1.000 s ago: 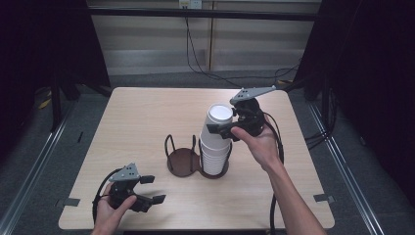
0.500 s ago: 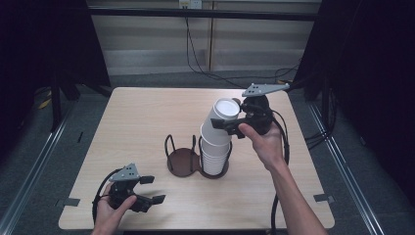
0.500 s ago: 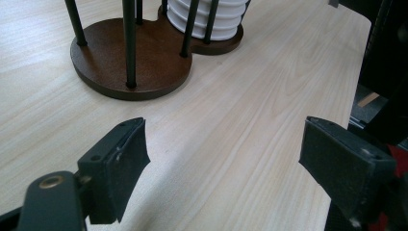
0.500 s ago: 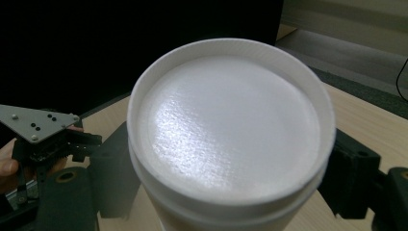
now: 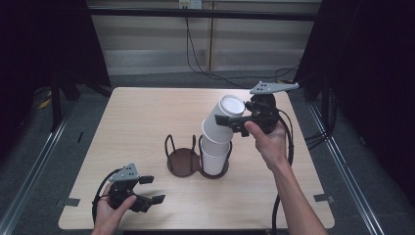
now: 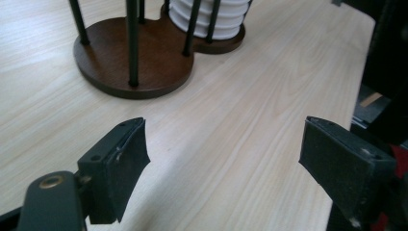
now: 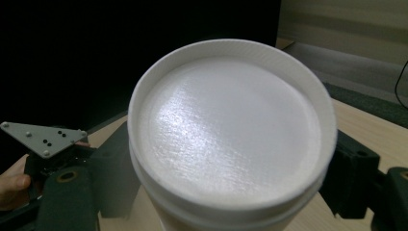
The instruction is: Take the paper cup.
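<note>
Right gripper: up over the right half of the table (image 5: 147,112), the right gripper (image 5: 229,121) is clamped on the top cup (image 5: 222,122), one jaw on each side of its wall, and holds it tilted with its closed white base toward the upper right in the high view.
Top cup: upside down and white; its open rim sits at or just above the top of the stack (image 5: 215,156), and I cannot tell whether the two touch. In the right gripper view the round base (image 7: 231,130) faces the camera, with a black jaw pressed on either flank.
Stack: white cups nested upside down, standing upright in the right ring of the holder (image 5: 183,161), inside its black posts.
Holder: dark brown double base near the table's middle; its left ring has nothing in it. In the left gripper view it (image 6: 130,62) stands beyond the jaws, with the stack's lowest rims (image 6: 207,19) in the far ring.
Left gripper: the left gripper (image 5: 147,193) rests in the left hand (image 5: 110,213) at the near left corner of the table, well apart from the holder. Its jaws stand apart with nothing between them, bare wood showing in the gap (image 6: 223,159).
</note>
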